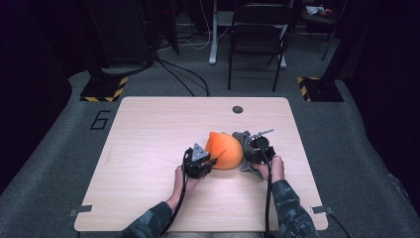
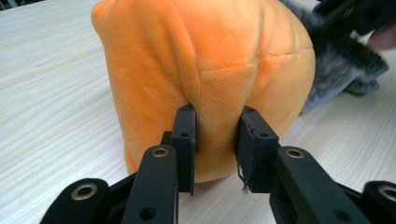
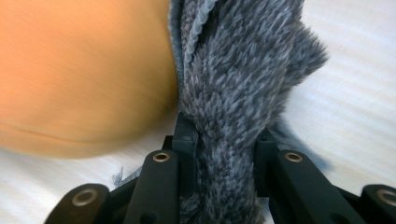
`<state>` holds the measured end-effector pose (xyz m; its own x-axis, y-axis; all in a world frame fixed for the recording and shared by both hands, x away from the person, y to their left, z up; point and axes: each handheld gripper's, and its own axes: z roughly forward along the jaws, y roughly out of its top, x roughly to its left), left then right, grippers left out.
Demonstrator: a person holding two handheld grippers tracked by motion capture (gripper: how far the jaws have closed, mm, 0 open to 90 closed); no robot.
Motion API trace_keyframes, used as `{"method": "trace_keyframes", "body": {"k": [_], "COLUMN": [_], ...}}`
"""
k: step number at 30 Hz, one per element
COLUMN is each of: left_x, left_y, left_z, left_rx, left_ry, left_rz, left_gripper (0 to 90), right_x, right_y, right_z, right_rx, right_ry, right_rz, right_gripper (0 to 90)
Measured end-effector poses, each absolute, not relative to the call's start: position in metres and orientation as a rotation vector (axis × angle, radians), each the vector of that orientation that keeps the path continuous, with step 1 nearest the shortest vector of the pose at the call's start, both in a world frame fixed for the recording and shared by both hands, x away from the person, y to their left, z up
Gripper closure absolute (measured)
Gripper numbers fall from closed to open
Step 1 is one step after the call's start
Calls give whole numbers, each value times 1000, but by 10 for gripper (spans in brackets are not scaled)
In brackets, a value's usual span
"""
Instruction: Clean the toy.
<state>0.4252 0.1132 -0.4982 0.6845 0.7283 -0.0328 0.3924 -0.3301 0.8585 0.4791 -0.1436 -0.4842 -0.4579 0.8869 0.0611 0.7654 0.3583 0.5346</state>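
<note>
Gripping from both sides, you hold one soft object near the middle of the table (image 1: pixel 148 144): your left gripper (image 2: pixel 215 140) is clenched on a pinched fold of the orange plush (image 2: pixel 205 56), and your right gripper (image 3: pixel 224 154) is clenched on the grey fur (image 3: pixel 243 70) joined to the plush's far side. In the high view the plush (image 1: pixel 225 148) sits between the left gripper (image 1: pixel 200 159) and the right gripper (image 1: pixel 257 148), resting on the wood. The likeliest fault from here is slippage: each pair of jaws bites only a ridge of pile and loose cloth, so a pull apart could let the fold creep out of the left pads or shed the fur from the right. A hard pull could also strain the seam between orange and grey. Because the stuffing yields, the body may sag or roll once lifted, twisting in both grips. The tabletop is pale wood grain, smooth and bare, with a dark round hole (image 1: pixel 237 109) near its far edge. Beyond it lie grey carpet, a folding chair (image 1: pixel 257 34), loose cables (image 1: pixel 183 74), two hazard-striped stand bases (image 1: pixel 104 89), and a "6" (image 1: pixel 100 120) marked on the floor.
</note>
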Motion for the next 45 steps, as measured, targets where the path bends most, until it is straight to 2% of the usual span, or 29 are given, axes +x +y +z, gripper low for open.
{"method": "trace_keyframes", "body": {"k": [4, 8, 12, 14, 17, 20, 23, 27, 31, 41, 45], "left_x": [425, 426, 427, 426, 417, 417, 422, 419, 422, 416, 414], "left_y": [114, 114, 116, 117, 111, 103, 103, 104, 108, 107, 104], "left_z": [-498, -498, -499, -497, -489, -492, -504, -506, -502, -479, -479], "left_rx": [1948, 1941, 1935, 1925, 1946, 1977, 1957, 1950, 1921, 1890, 1904], "left_ry": [874, 876, 878, 878, 823, 811, 856, 835, 855, 904, 898], "left_rz": [444, 448, 440, 456, 513, 566, 567, 595, 552, 511, 511], "left_gripper": [703, 698, 679, 615, 455, 383, 427, 636, 740, 769, 763], "right_x": [481, 474, 464, 461, 461, 463, 465, 465, 465, 439, 435], "right_y": [-145, -150, -137, -122, -112, -117, -119, -117, -120, -98, -76], "right_z": [-485, -456, -430, -433, -439, -439, -442, -442, -436, -388, -397], "right_rx": [1502, 1470, 1377, 1337, 1311, 1328, 1344, 1332, 1340, 1187, 1151], "right_ry": [2370, 2284, 2320, 2374, 2351, 2354, 2350, 2345, 2323, 2292, 2355], "right_rz": [737, 845, 1004, 986, 943, 962, 980, 990, 1007, 1144, 1108], "right_gripper": [711, 714, 714, 715, 717, 716, 716, 722, 726, 723, 711]}}
